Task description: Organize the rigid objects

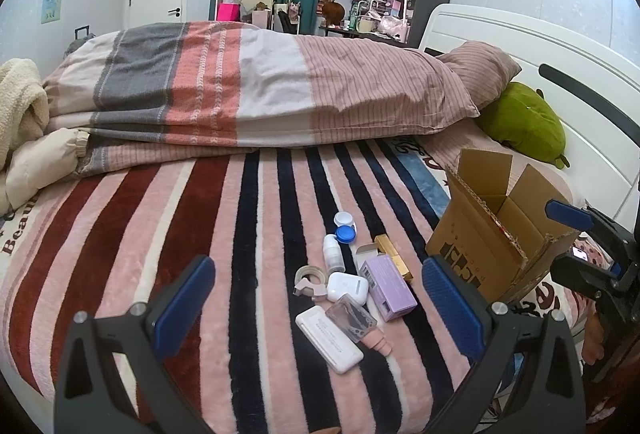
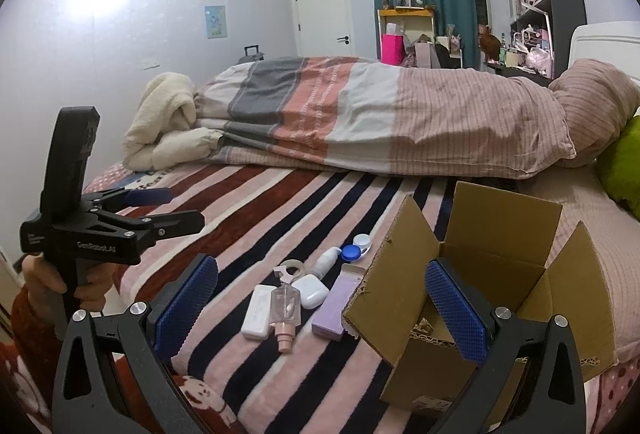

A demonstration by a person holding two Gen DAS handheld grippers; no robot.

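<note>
A big bed (image 1: 120, 218) with a striped blanket carries everything. A folded quilt (image 1: 248, 90) lies along the far side of the bed, and a green soft toy (image 1: 524, 122) sits by the headboard corner. A brown cardboard box (image 2: 500, 274) stands open near the front edge of the bed, on the headboard side, with its flaps up. The left gripper (image 1: 318, 308) hangs over the front edge with its blue pads wide apart and nothing between them. The right gripper (image 2: 322, 308) is wide apart too and holds nothing; one of its pads sits in front of the box. The small things lie in a bunch on the stripes just beside the box. A long white case (image 1: 329, 339) is nearest the front edge. A purple box (image 1: 387, 287) lies closest to the cardboard box, and a gold box (image 1: 394, 254) touches its far side. A clear spray bottle (image 1: 354, 320) with a pink cap lies against the white case. A white earbud case (image 1: 347, 287) rests just past the spray bottle. A pink tape holder (image 1: 308, 280) sits beside the earbud case. A little white bottle (image 1: 333, 254) lies past them. A blue and white lens case (image 1: 346, 228) is the farthest from the front edge.
</note>
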